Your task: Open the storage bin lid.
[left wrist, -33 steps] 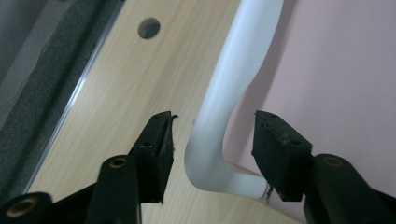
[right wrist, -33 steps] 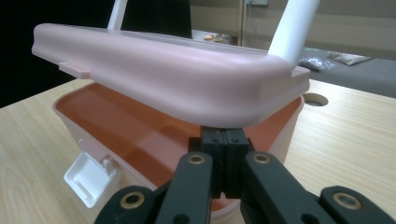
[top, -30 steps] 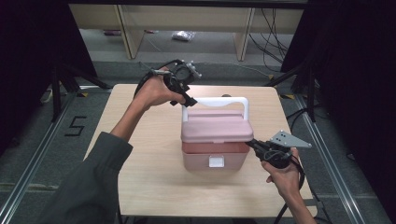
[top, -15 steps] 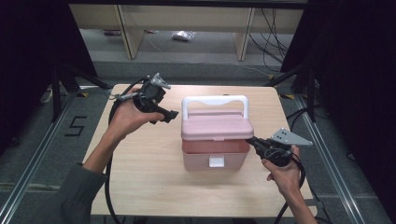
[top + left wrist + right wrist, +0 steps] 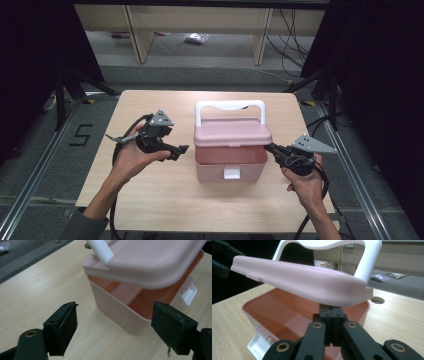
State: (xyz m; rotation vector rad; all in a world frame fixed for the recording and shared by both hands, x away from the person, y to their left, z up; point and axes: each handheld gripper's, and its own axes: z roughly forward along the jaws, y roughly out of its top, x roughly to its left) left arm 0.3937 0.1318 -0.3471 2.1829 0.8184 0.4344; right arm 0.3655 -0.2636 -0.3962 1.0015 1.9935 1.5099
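The pink plastic box with a white arched handle (image 5: 231,150) stands in the middle of the light wooden tabletop (image 5: 150,200), its hinged pink lid (image 5: 232,133) raised partway so the empty reddish inside shows, and its white front latch (image 5: 231,173) hanging loose.

The lid looks propped only on the tips of the right tongs (image 5: 271,148), which are pressed shut with nothing between them and wedged under the lid's right edge above the box rim. If that hand slides sideways or dips, the lid would likely drop shut; a push too far in could shove the light box across the wood.

The left tongs (image 5: 181,149) lie just beside the box's left wall, apart from it, with the pads (image 5: 62,326) spread wide and nothing between them; the jaws have just been opening. In the left gripper view the box's near corner sits ahead, between the pads, so a careless advance might knock it.
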